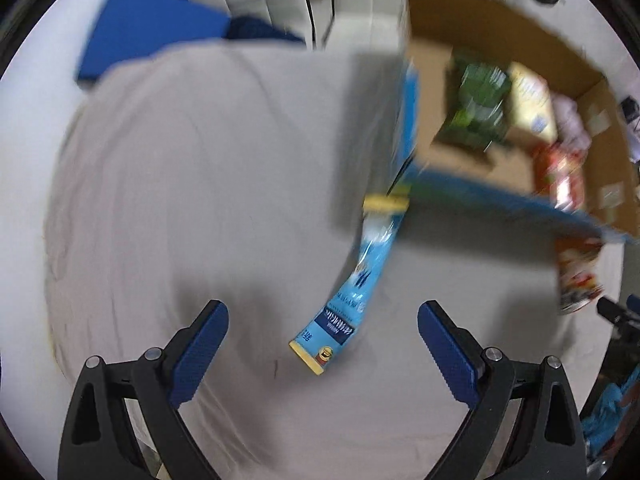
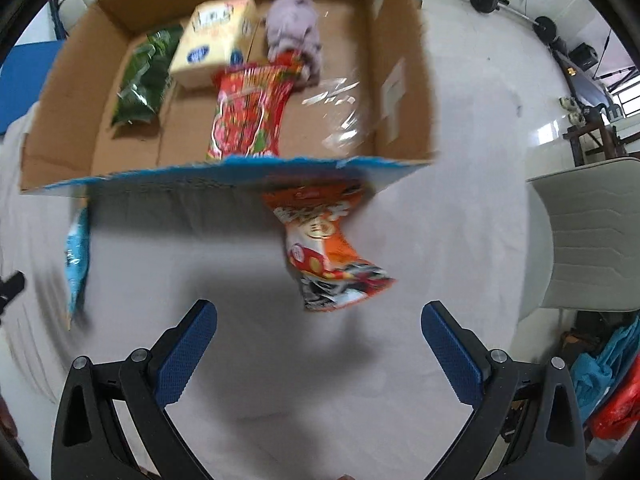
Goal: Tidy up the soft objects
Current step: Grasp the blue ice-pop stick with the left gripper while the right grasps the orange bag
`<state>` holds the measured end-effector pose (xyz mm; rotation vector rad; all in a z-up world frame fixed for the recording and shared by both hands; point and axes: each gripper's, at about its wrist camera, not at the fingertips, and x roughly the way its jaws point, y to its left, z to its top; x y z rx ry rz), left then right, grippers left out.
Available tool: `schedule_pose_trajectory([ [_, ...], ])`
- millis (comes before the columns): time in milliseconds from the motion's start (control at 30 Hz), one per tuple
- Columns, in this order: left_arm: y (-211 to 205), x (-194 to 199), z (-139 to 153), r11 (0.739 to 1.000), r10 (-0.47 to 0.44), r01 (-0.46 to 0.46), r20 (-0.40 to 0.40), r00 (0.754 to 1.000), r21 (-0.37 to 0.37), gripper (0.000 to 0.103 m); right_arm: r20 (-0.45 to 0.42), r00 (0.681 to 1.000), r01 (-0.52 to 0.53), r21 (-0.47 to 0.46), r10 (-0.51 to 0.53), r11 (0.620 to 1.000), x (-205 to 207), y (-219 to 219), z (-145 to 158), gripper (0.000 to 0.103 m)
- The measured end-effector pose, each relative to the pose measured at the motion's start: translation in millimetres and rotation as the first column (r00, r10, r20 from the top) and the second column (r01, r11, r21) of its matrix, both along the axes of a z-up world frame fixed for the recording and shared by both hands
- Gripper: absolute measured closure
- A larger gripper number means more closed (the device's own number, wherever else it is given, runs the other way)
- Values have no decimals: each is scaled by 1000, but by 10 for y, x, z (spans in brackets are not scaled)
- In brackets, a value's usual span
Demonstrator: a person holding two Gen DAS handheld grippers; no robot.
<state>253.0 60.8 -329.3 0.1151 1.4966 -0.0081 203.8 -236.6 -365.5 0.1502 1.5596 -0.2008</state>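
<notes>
A light blue snack packet (image 1: pixel 358 280) lies on the white cloth, leaning toward the cardboard box (image 1: pixel 472 160); it also shows in the right wrist view (image 2: pixel 77 256). My left gripper (image 1: pixel 323 326) is open and empty just before the packet's near end. An orange snack bag (image 2: pixel 332 248) lies against the front wall of the box (image 2: pixel 248 172). My right gripper (image 2: pixel 319 332) is open and empty just short of it. Inside the box lie a red bag (image 2: pixel 248 112), a green bag (image 2: pixel 146 76), a yellow pack (image 2: pixel 214 44) and a pale plush toy (image 2: pixel 294 28).
A blue mat (image 1: pixel 148 36) lies beyond the cloth at far left. A grey chair (image 2: pixel 592 232) stands to the right of the table. Barbell weights (image 2: pixel 512 4) lie on the floor far right. Blue and red bags (image 2: pixel 608 380) sit under the chair.
</notes>
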Motion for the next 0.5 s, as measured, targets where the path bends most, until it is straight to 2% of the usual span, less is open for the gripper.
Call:
schedule_pose_trajectory([
  [67,19,23,-243,1000,-4,3,-41,999,-7,6,-8,1000,0,-15,0,1000,51,35,-115,0],
  [167,-9,78,-588,1000,-11,9,-107,994,-15,22,-26,1000,15,-35,-16,999,132,48,-293,0],
  [233,-37,112,-771,1000,-12,10,-143,990,-13,28,-29,999,34,-37,-35,999,171,32,-398,0],
  [300,-77,147,-927,999,-17,12,-172,985,-31,42,-33,998,51,-59,-53,997,203,9,-490,0],
  [433,-94,171,-994,998,0,-9,-149,989,-59,46,-20,996,89,-57,-90,994,235,-95,-607,0],
  [500,-85,169,-1011,997,3,-16,-157,988,-80,61,-34,993,112,-53,-114,992,234,-164,-694,6],
])
